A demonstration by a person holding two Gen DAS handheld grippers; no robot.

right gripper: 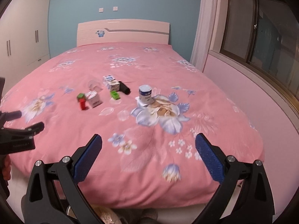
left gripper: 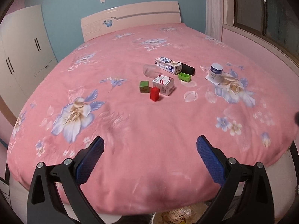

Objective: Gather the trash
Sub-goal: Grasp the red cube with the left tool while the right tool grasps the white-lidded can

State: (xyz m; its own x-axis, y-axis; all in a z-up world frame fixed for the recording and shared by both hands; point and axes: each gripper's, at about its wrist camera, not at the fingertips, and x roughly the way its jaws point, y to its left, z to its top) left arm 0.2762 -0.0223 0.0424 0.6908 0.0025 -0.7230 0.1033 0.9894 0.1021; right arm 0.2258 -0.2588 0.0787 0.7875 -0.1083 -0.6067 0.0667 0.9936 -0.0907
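Both pairs of blue-padded fingers stand spread wide with nothing between them. The left gripper [left gripper: 150, 143] hangs over the near edge of the pink floral bedspread [left gripper: 130, 123], low in its frame; the right gripper [right gripper: 148, 140] does the same in its own view, and the left tool shows at that view's left edge.

The trash lies in a cluster at mid-frame, well apart from either tool. In the left view, a red block [left gripper: 154, 93] sits nearest, just beside a green cube [left gripper: 144, 86] and a small white carton [left gripper: 163, 85]. Above these lie a clear plastic cup [left gripper: 150, 71] on its side, a long milk carton [left gripper: 167, 65], a black cylinder [left gripper: 187, 68] and a green tray [left gripper: 184, 77]. To the right stands a white-and-blue pot [left gripper: 216, 72] on a scrap of white.

To do the reach well, I would pick one outlying item first: the pot for the right gripper, the red block for the left. Keep the fingers spread until they straddle it, then close gently; the soft bedding probably lets light pieces tip or sink. A bin seems to sit below the bed's near edge, though it is barely visible.
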